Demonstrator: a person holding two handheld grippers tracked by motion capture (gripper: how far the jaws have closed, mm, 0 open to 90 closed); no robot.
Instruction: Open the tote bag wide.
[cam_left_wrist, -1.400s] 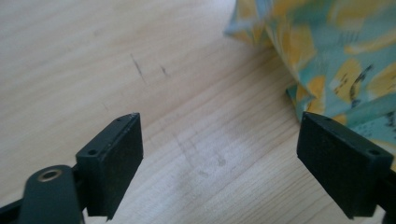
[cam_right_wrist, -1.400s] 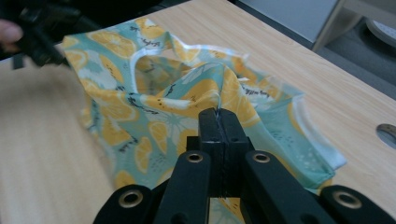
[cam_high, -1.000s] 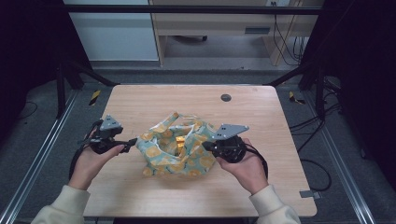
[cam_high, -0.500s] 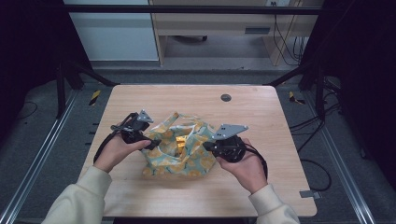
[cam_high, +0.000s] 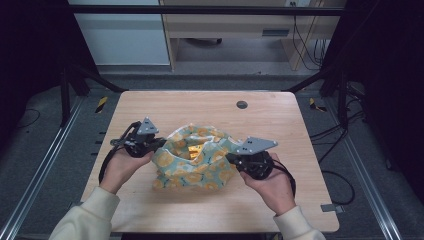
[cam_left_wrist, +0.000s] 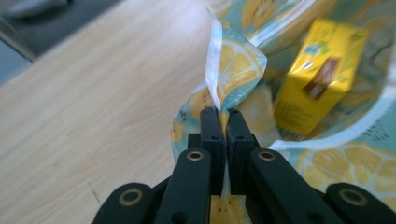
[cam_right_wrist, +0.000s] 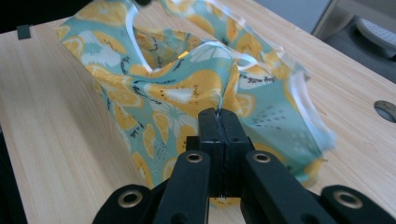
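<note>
Left gripper (cam_high: 161, 144): fingers (cam_left_wrist: 211, 128) have just been closing and now pinch the left rim of the lemon-print bag (cam_high: 192, 162). Bag: mid-surface (cam_high: 200, 107), mouth open, a yellow carton (cam_left_wrist: 317, 74) inside. Right gripper (cam_high: 231, 159): fingers (cam_right_wrist: 210, 130) clamped on the bag's right rim.

Setting: laboratory or recording room fitted out for data capture. A light wooden table (cam_high: 210, 107) is set inside a frame of dark metal struts (cam_high: 70, 90) and floor rails (cam_high: 35, 180). Loose cables (cam_high: 340, 135) are trailed over grey carpet. Plain office furniture (cam_high: 225, 25) is placed beyond. Black-and-yellow hazard tape (cam_high: 101, 104) is seen on the floor.
</note>
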